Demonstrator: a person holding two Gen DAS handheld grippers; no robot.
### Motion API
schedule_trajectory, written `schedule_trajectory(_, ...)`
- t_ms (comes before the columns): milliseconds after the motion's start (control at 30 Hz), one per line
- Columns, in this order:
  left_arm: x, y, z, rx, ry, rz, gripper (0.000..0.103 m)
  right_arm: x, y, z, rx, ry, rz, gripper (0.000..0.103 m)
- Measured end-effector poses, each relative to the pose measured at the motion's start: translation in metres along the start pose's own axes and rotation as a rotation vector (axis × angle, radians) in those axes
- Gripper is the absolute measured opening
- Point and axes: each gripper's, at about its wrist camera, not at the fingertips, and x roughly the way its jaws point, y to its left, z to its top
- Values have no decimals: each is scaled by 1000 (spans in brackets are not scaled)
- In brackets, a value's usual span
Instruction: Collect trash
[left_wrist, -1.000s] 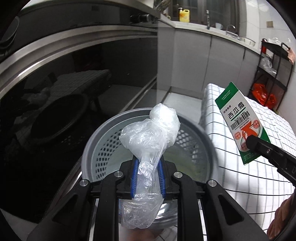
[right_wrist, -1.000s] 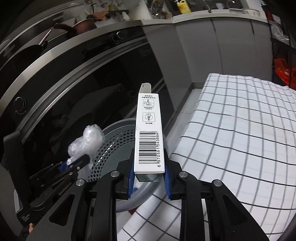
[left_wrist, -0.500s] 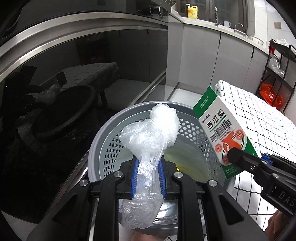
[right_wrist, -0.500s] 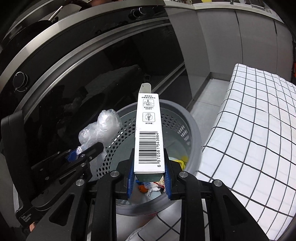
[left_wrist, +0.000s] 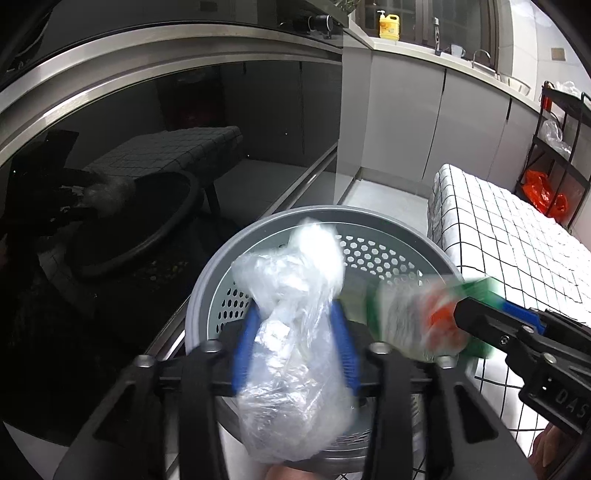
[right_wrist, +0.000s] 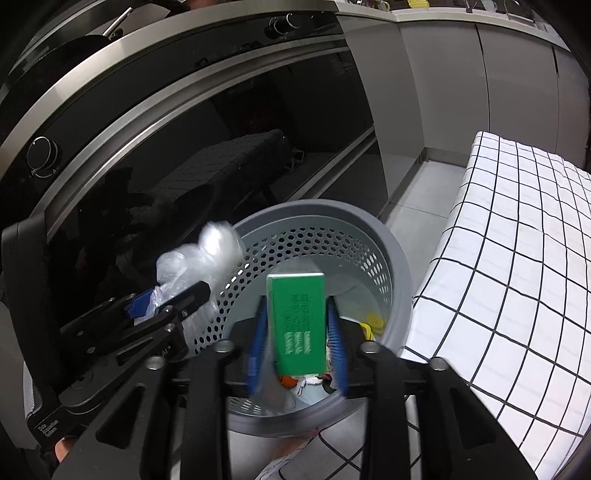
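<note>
Grey cabinets (left_wrist: 424, 122), glossy black oven front (right_wrist: 207, 155) — checked tablecloth (right_wrist: 517, 258) beside.

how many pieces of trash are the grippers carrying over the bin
2. A crumpled clear plastic bag sits between the left gripper's fingers, and a green carton between the right gripper's, both above the grey perforated bin. More trash lies inside, partly hidden.
</note>
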Motion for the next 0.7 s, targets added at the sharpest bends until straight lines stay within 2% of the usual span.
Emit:
schedule_trajectory(67,-2,2,1,-4,-16,3,61,-3,0,0,4,-20,-5,52)
schedule_trajectory(533,-12,4,6,-4,-44,24,65,-10,-5,3,25,-42,-19,52)
schedule_trajectory(600,-14,4,7,-5,-48,29,71,-11,-5,2,21,-45,-25,52)
schedule_trajectory(700,-16,4,7,-7,-57,35,75,-14,-6,1,25,-55,-24,57)
